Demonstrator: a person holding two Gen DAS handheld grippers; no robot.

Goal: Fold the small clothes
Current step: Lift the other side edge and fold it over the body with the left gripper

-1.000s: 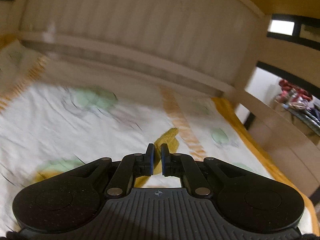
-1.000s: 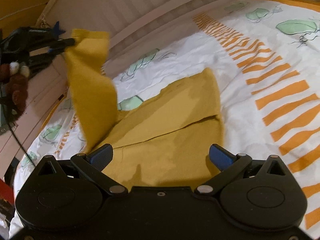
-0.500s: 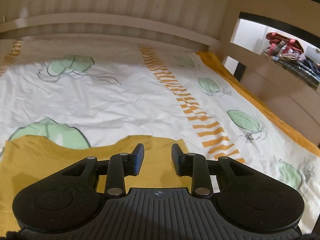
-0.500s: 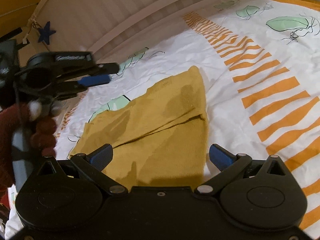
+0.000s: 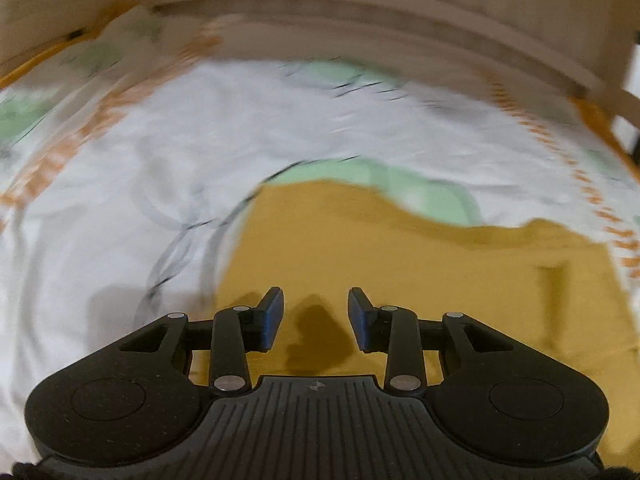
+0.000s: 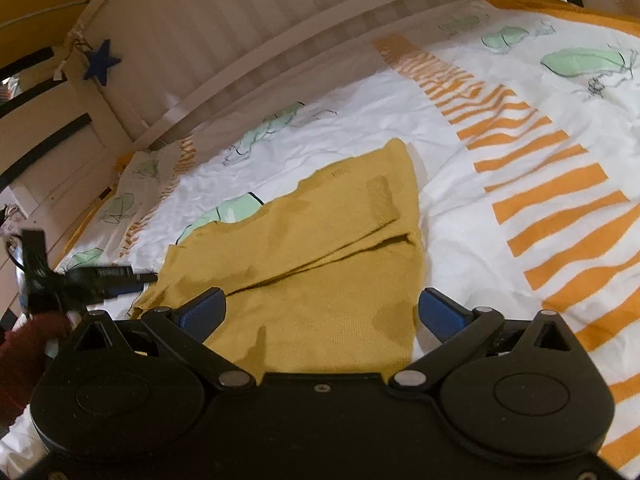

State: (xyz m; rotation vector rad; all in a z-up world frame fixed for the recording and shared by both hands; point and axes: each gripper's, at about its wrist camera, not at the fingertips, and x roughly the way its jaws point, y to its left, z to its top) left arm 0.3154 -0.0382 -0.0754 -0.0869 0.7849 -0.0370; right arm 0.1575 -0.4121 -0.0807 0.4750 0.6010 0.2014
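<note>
On the white bedsheet (image 6: 352, 136) printed with green leaves and orange stripes lies the mustard-yellow knitted garment (image 6: 332, 248), spread flat with one layer already turned over itself, a crease running across its middle. Both of my tools hover above it and neither touches cloth. My left gripper (image 5: 316, 318) has its jaws parted with nothing between them; my right gripper (image 6: 320, 312) is spread wider, likewise empty, straddling the garment's near edge.

Judgement on the step in hand: the next fold wants a pinch on a single edge or corner, taken low against the sheet so that only the intended layers come up. I would grip near the corner, lift just clear, carry it across in line with the existing crease, and lay it down before releasing, so the fabric does not drag or bunch.

Differences between views: my right wrist camera is sharp and shows the whole garment, the crease, the left tool at the cloth's far-left edge, and a blue star (image 6: 102, 64) on the slatted wooden bed rail (image 6: 248, 44). My left wrist camera is blurred; it shows only the garment's left portion, with a wavy far edge.
</note>
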